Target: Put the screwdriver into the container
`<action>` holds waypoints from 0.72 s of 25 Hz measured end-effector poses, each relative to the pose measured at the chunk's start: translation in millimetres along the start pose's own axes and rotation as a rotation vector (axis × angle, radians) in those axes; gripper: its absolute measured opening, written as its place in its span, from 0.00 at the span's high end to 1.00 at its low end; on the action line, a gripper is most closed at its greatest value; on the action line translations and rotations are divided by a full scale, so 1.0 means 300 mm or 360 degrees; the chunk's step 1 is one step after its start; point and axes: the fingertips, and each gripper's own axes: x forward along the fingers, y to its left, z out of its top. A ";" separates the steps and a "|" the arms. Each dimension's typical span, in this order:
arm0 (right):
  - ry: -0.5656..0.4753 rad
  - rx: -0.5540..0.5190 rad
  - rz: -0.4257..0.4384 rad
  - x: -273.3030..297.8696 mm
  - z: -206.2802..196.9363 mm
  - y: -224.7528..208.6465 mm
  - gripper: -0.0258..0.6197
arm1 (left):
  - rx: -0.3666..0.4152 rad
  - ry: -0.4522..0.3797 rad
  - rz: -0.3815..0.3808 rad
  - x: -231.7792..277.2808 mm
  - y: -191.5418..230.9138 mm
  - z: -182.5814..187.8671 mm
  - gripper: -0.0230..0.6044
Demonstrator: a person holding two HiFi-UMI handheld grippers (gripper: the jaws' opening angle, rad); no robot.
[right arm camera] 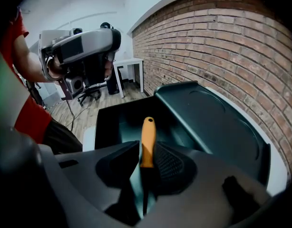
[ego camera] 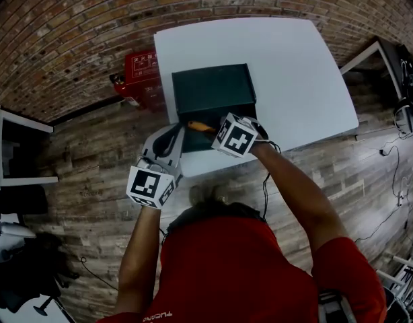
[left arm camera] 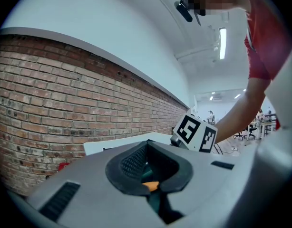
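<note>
We see the screwdriver (right arm camera: 147,139) clamped between the ribbed black pads of the right hand-held gripper (right arm camera: 146,160). Its smooth orange handle points ahead of the jaws and its dark shaft runs back between them, the tip hidden. Just beyond the jaws lies the open dark-green plastic container (right arm camera: 118,120), its moulded lid raised to that gripper's right, on a white surface (ego camera: 287,66). The left hand-held gripper (left arm camera: 147,169) stands narrow, with an orange sliver showing through the gap. White characters on a red box (ego camera: 142,71) are unreadable.
</note>
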 end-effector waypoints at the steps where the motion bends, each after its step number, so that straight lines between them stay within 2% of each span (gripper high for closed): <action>1: -0.0011 0.0006 -0.0003 -0.005 0.006 0.001 0.80 | -0.0002 0.0001 -0.0003 -0.001 -0.002 -0.002 0.94; 6: -0.0084 0.0026 -0.0035 -0.051 0.035 -0.004 0.80 | -0.0005 0.0002 -0.0025 -0.001 -0.020 -0.003 0.94; 9: -0.0187 0.0055 -0.0060 -0.102 0.057 -0.004 0.80 | -0.0002 -0.0005 -0.0044 0.003 -0.036 0.005 0.94; 18: -0.0850 0.0104 -0.0184 -0.380 0.216 0.035 0.87 | 0.0008 -0.0052 -0.0108 -0.003 -0.083 0.059 0.94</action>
